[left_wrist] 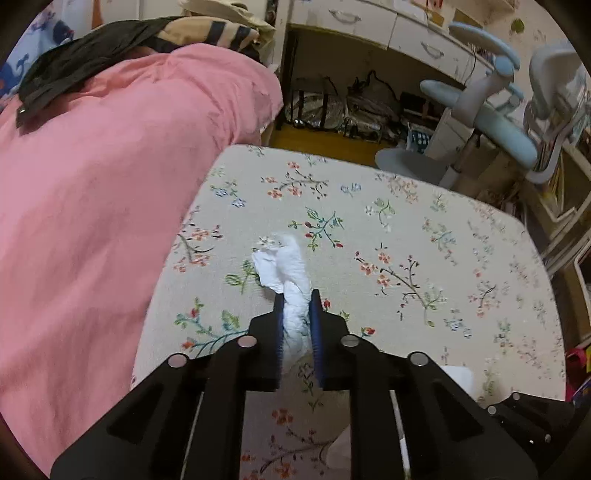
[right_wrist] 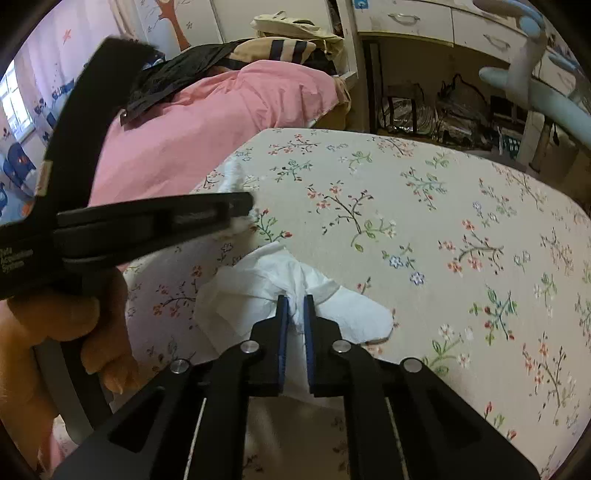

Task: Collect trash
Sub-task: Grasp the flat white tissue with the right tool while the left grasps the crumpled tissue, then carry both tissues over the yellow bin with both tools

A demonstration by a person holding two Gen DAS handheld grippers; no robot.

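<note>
Two crumpled white tissues lie on a floral tablecloth (left_wrist: 406, 229). In the left wrist view my left gripper (left_wrist: 296, 299) is shut on a twisted white tissue (left_wrist: 286, 266), its blue pads squeezing the wad, whose loose end spreads out ahead. In the right wrist view my right gripper (right_wrist: 295, 299) is shut on a flatter, wider tissue (right_wrist: 266, 288) that spreads to both sides of the pads. The left gripper (right_wrist: 247, 206) crosses that view from the left, held by a person's hand (right_wrist: 66, 321), with its tissue (right_wrist: 234, 175) showing around its tip.
A pink blanket (left_wrist: 110, 184) on a bed borders the table on the left, with a black cloth (left_wrist: 81, 66) on it. Beyond the far table edge stand a light blue chair (left_wrist: 491, 122) and white drawers (left_wrist: 369, 22), with bags under the desk.
</note>
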